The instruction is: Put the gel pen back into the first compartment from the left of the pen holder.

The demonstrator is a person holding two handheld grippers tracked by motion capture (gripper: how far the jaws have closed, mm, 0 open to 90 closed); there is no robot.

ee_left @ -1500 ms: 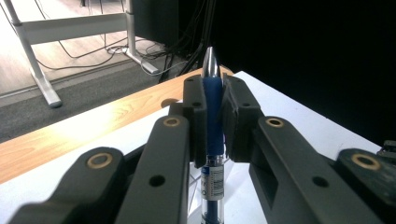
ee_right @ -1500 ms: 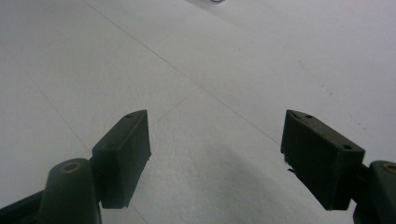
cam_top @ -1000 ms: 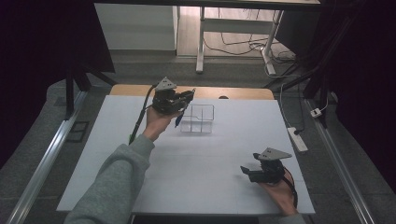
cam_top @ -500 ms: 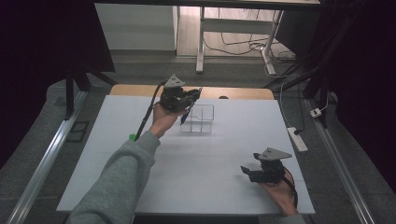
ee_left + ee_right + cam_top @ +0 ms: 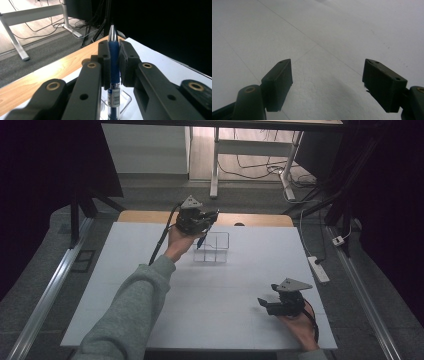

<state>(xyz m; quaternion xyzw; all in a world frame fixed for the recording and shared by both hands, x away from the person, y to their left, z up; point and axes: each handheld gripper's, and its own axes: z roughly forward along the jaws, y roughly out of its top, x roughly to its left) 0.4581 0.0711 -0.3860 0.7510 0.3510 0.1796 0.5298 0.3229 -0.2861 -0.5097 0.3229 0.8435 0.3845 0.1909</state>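
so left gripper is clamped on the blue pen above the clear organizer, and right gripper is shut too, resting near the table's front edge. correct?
Not quite: the right gripper is open, its jaws wide apart with nothing between them, as the right gripper view shows. The rest holds: the left gripper clamps the blue pen above the clear organizer.

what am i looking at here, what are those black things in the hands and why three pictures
A person at a table holds a hand-operated two-jaw tool in each hand. The high view looks down from above; the other two pictures come from cameras riding on each tool, looking along its black jaws. The left tool is clamped on a blue pen, held above a clear compartment organiser at the far side of the white table. The right tool rests low near the front edge, its jaws open with nothing between them.
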